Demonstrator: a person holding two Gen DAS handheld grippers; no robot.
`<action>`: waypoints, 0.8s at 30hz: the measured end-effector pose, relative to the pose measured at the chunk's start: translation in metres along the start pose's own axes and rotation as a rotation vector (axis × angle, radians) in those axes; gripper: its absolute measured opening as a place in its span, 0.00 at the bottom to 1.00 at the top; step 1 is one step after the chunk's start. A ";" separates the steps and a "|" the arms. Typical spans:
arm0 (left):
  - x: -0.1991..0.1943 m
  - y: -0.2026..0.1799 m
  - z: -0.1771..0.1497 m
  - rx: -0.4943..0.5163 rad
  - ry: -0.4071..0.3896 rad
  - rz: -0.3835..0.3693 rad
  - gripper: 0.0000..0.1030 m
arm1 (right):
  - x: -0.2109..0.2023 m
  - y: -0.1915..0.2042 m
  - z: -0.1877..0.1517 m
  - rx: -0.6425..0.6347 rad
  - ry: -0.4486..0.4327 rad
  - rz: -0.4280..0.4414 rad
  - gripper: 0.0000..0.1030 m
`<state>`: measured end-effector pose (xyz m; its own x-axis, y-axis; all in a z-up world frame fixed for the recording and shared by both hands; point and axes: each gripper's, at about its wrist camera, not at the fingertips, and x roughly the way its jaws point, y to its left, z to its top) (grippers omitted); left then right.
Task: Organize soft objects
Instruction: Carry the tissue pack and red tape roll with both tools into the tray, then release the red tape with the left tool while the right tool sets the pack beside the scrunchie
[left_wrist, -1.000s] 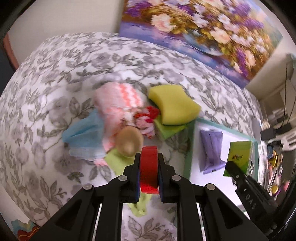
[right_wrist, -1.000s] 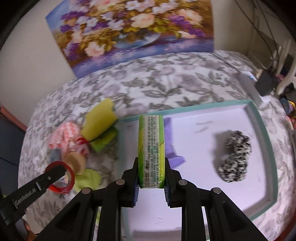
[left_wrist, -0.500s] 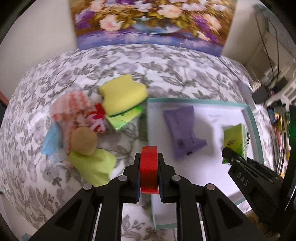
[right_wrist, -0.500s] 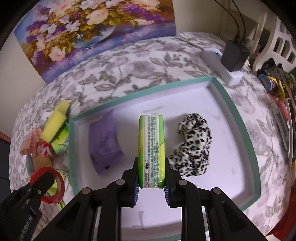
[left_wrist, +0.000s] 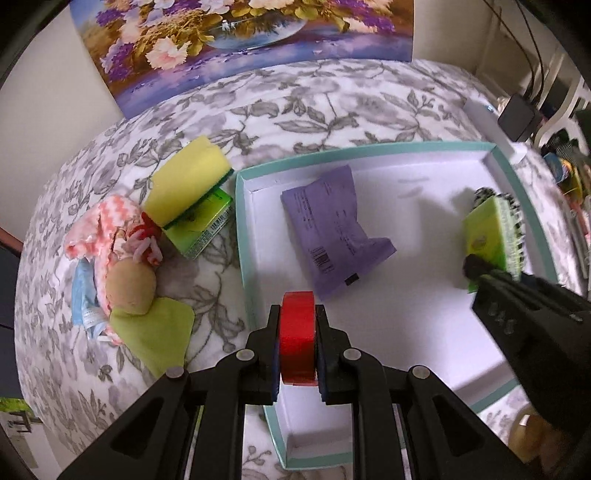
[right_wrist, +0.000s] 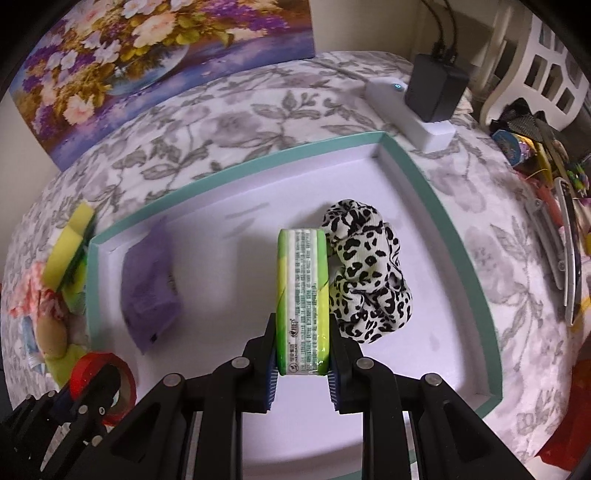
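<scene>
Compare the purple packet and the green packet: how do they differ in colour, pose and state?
The purple packet lies flat and free on the tray floor; the green packet stands on edge, clamped in the right tongs. Both are soft packs over the tray.

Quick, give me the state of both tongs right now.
Left tongs: closed on the red tape roll.
Right tongs: closed on the green tissue pack.

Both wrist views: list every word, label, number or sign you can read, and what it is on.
"HENGAN", small and only just legible: green tissue pack in the right gripper.
The rest of its print: too small to read.
Purple packet: barcode and lines of print, too blurred to read.
Green pack under the yellow sponge: barcode and print, unreadable.
</scene>
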<state>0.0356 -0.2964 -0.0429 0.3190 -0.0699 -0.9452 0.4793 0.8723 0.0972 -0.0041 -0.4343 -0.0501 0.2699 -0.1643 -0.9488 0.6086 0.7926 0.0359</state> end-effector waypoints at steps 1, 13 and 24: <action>0.003 -0.002 0.000 0.005 0.002 0.009 0.16 | 0.001 -0.002 0.000 0.002 0.001 -0.002 0.23; 0.013 -0.004 0.003 -0.002 0.025 0.006 0.17 | -0.001 -0.004 0.001 0.010 0.000 -0.013 0.24; -0.005 0.000 0.005 -0.029 0.008 -0.067 0.50 | -0.022 0.004 0.002 -0.021 -0.042 -0.005 0.27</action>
<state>0.0381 -0.2979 -0.0362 0.2808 -0.1246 -0.9516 0.4756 0.8793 0.0253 -0.0063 -0.4289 -0.0280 0.2981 -0.1921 -0.9350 0.5943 0.8039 0.0243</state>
